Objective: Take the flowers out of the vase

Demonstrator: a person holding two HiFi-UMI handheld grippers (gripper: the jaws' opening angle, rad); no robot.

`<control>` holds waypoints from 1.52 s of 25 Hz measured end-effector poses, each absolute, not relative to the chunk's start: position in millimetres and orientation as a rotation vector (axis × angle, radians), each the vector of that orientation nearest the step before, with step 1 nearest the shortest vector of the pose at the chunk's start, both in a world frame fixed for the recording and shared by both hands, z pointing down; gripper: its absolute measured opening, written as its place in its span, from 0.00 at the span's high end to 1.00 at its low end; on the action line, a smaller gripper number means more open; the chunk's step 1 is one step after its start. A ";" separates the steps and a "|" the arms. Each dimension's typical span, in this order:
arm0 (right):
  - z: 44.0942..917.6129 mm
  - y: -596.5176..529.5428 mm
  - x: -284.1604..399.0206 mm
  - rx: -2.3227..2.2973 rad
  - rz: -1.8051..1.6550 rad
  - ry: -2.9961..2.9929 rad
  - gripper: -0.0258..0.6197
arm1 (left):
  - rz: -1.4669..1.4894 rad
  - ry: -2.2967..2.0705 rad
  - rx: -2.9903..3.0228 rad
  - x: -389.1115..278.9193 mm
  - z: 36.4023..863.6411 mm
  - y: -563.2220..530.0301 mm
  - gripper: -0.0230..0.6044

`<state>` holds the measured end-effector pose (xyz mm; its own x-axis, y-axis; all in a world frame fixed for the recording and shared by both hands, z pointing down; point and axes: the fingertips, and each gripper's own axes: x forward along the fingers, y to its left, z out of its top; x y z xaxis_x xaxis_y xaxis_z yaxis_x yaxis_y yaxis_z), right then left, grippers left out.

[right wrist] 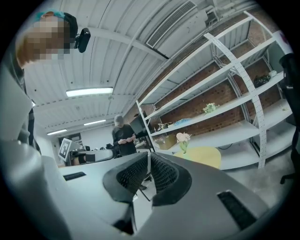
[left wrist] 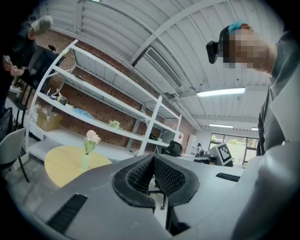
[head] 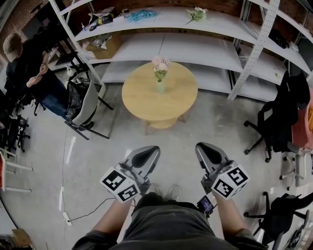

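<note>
A bunch of pink flowers (head: 161,63) stands upright in a small pale green vase (head: 160,87) on a round wooden table (head: 142,97), well ahead of me. My left gripper (head: 151,150) and right gripper (head: 202,147) are held low, close to my body, pointing towards the table and far short of it. Both are shut with nothing between their pads. The left gripper view has its closed jaws (left wrist: 152,159) in front and the flowers (left wrist: 92,137) small at the left. From the right gripper (right wrist: 148,156), the flowers (right wrist: 183,137) appear beyond the jaws.
Long white shelving (head: 195,46) runs behind the table, with a second flower bunch (head: 197,13) and a cardboard box (head: 105,46) on it. A person (head: 29,73) sits at the left beside a grey chair (head: 83,105). Black office chairs (head: 279,122) stand at the right.
</note>
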<state>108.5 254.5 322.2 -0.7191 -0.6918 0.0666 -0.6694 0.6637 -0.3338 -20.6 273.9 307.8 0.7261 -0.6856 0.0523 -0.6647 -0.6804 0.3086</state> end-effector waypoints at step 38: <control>344.4 10.1 30.6 -1.248 -0.617 2.801 0.92 | -0.096 -0.988 2.579 -97.7 332.6 19.4 0.96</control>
<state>30.6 10.1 344.4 -0.6815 -0.7173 0.1453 -0.7119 0.6038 -0.3586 -97.7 19.4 332.6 0.7510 -0.6566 0.0693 -0.6310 -0.6829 0.3681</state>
